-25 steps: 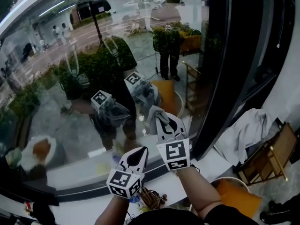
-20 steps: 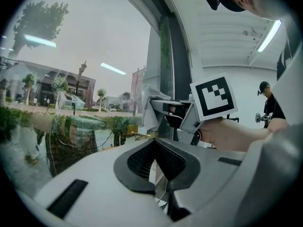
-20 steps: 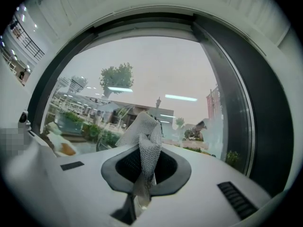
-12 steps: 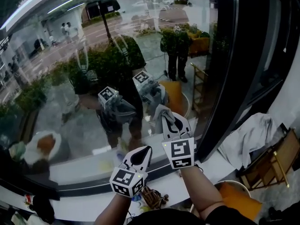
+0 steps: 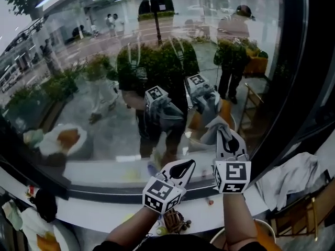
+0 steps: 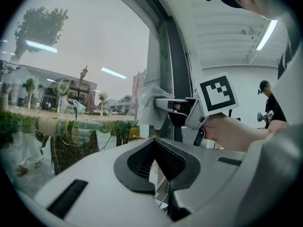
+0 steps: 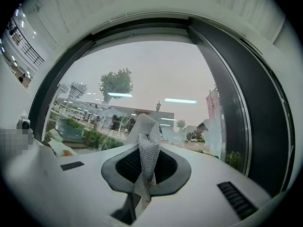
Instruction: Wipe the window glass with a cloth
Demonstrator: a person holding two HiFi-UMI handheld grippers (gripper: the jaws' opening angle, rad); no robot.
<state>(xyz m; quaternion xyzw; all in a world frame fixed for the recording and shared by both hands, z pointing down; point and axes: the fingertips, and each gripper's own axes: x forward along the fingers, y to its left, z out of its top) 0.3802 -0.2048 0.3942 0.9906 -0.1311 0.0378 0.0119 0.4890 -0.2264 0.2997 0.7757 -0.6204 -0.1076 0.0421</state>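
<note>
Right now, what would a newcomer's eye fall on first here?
The right gripper, shut on a grey cloth, is held up at the big window glass, centre right. Just below and left of it, the left gripper is shut, with nothing in it. The glass mirrors both grippers.

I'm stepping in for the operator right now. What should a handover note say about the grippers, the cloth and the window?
Right gripper: shut on the cloth, raised at the window glass near its right frame.
Left gripper: shut, empty, lower down by the sill.
Done: cloth is gripped and up at the pane. How much has been wiped cannot be told.
Left: wipe across the glass, probably leftward, where most of the pane lies.
</note>
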